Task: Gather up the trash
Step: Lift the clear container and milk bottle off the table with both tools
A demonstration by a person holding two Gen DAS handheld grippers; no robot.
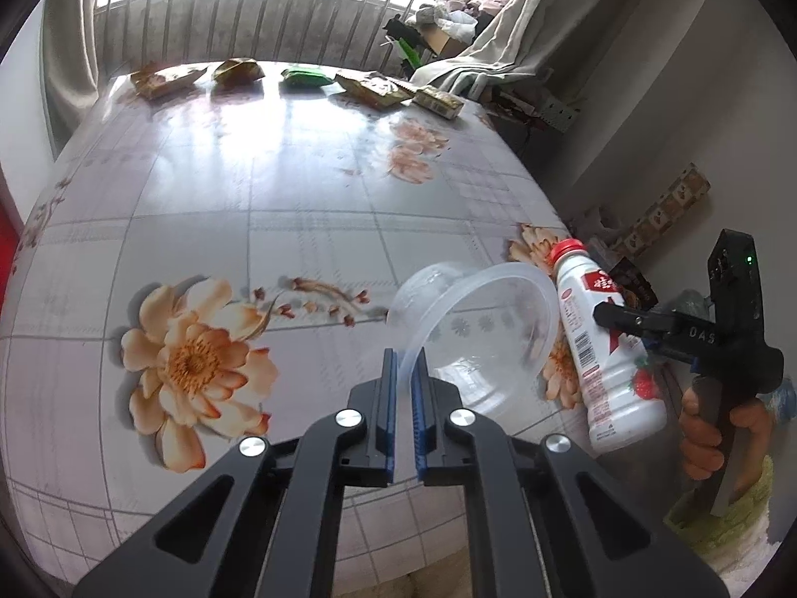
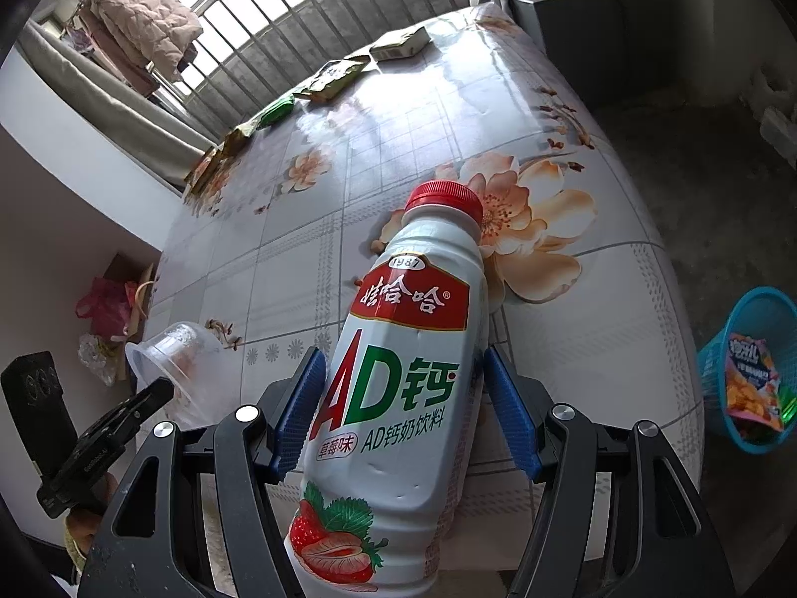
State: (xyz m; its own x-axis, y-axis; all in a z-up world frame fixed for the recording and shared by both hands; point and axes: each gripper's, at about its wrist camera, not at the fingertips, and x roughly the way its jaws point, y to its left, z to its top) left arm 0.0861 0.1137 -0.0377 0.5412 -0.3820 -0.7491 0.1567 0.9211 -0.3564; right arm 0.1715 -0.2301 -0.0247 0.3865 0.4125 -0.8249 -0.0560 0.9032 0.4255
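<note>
My left gripper [image 1: 406,366] is shut on the rim of a clear plastic cup [image 1: 478,329], held tilted above the floral table [image 1: 279,229]. The cup also shows in the right wrist view [image 2: 174,364], with the left gripper [image 2: 164,388] at its rim. My right gripper [image 2: 403,383] is shut on a white strawberry milk-drink bottle [image 2: 403,398] with a red cap, held above the table's edge. The bottle [image 1: 607,359] and right gripper [image 1: 627,324] show at the right in the left wrist view.
Several snack wrappers [image 1: 294,77] lie along the table's far edge by the window, also in the right wrist view [image 2: 329,79]. A blue basket [image 2: 752,373] with a snack bag in it stands on the floor at the right. Bags [image 2: 104,309] sit on the floor at the left.
</note>
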